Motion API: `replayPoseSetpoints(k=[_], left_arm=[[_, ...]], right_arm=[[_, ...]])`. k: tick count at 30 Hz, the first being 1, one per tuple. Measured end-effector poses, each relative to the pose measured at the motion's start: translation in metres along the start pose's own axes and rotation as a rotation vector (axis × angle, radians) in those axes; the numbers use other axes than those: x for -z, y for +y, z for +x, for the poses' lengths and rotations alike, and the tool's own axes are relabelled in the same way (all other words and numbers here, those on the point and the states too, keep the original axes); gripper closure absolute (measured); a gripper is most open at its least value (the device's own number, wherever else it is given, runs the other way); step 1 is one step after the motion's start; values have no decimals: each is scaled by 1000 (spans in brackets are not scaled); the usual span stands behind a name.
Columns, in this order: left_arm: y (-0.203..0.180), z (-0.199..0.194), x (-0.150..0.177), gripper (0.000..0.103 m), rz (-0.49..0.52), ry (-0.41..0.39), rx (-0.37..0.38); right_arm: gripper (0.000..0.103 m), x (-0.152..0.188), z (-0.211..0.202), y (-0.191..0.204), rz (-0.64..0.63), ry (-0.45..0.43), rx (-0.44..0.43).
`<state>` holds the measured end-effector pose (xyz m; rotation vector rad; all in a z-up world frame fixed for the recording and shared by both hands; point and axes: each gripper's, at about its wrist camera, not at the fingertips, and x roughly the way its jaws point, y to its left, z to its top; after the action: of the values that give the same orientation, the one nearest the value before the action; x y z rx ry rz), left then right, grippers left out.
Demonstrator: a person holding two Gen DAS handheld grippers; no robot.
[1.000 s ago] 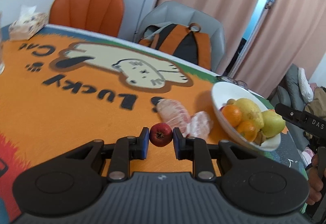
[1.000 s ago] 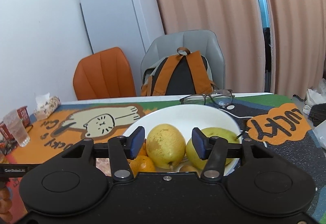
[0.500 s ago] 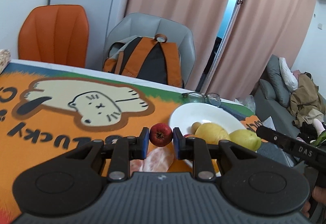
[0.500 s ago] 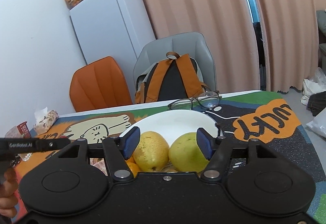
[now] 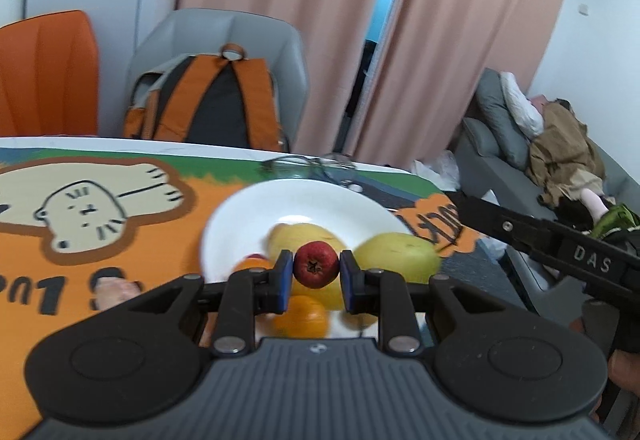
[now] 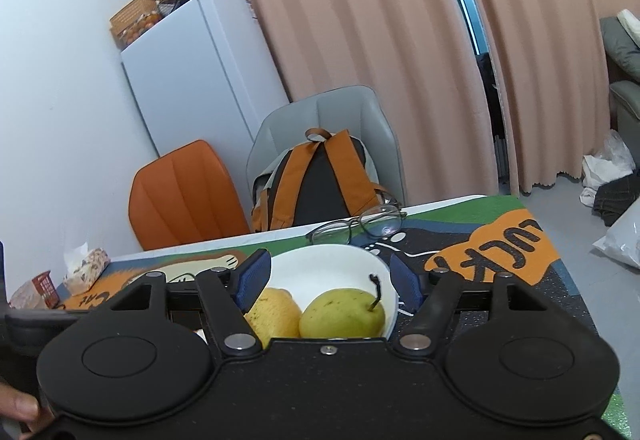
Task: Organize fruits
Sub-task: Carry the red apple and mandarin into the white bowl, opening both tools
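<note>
My left gripper (image 5: 316,264) is shut on a small red fruit (image 5: 316,263) and holds it above the near side of a white bowl (image 5: 248,211). The bowl holds a yellow pear (image 5: 308,234), a green pear (image 5: 396,258) and oranges (image 5: 300,314). My right gripper (image 6: 326,282) is open and empty, raised over the same bowl (image 6: 320,260), with the yellow pear (image 6: 274,314) and green pear (image 6: 344,314) below its jaws. The right gripper's side shows in the left wrist view (image 5: 560,248).
Glasses (image 6: 356,226) lie on the table just behind the bowl. A pale peeled fruit piece (image 5: 114,290) lies left of the bowl. A tissue box (image 6: 86,266) and a red basket (image 6: 42,282) sit far left. A backpack (image 5: 208,103) rests on a grey chair.
My left gripper has carried the red fruit right, from above the orange mat to over the bowl. My right gripper has risen and its jaws have opened wider.
</note>
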<state>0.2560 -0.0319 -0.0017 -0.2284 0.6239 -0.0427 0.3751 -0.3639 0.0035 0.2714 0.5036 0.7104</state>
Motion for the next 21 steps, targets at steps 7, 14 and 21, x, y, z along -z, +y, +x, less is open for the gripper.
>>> replayPoseSetpoints(k=[7,14,21], left_arm=[[-16,17,7,79,-15,31,32],[-14,24,10,73,-36,51,8],[-2,8,9,66,-69,28,-27]], right_arm=[[36,-2,-2,-6,14,-8,2],[36,-1,-1,-5,9,-6,-3],[35,0,-1,-2,4,3,-22]])
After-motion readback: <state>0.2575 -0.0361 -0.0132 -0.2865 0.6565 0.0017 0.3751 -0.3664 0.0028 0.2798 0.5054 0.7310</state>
